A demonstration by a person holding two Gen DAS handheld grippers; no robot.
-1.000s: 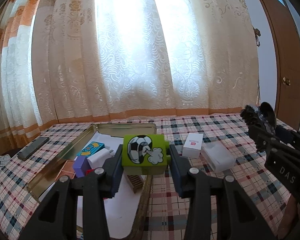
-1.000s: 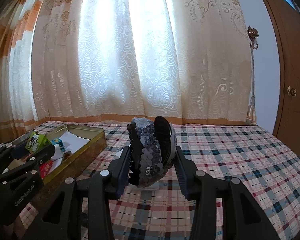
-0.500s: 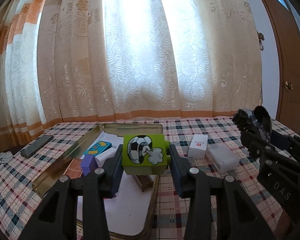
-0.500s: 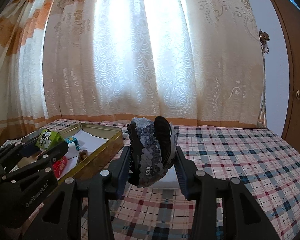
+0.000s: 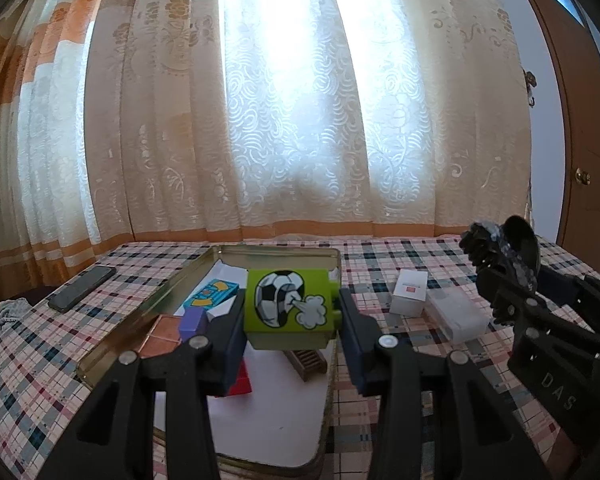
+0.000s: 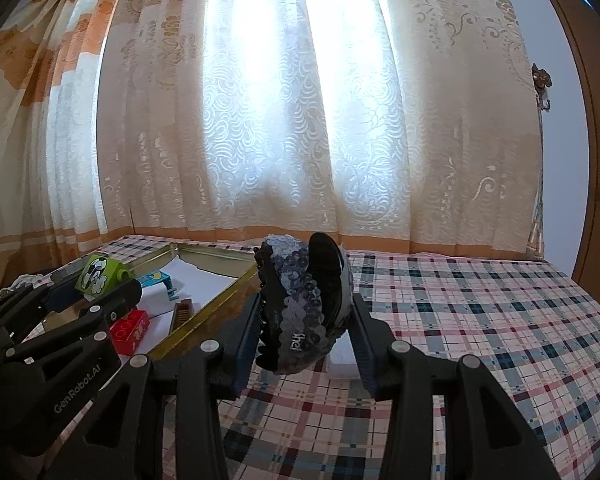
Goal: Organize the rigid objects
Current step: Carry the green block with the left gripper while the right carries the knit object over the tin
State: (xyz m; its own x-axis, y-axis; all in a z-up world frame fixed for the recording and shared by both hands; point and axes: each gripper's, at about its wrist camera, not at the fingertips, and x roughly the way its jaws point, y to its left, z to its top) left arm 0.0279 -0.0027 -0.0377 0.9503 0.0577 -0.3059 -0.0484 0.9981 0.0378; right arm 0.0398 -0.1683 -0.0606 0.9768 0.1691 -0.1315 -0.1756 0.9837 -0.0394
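Both grippers clamped and held level-ish above the table

The left gripper (image 5: 292, 312) points slightly downward toward the far curtain side, its two dark-blue pads pressed against the sides of what it carries; its black linkage fills the near foreground. The right gripper (image 6: 306, 316) sits to its right, pointing almost level, fingers (image 6: 248, 332) likewise squeezed on a load between them. In the left wrist view the right gripper (image 5: 500, 280) shows at the right edge, side-on.

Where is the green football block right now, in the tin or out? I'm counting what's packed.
Out. The green block is clamped in the left claw, held in the air above the tin, not resting inside.
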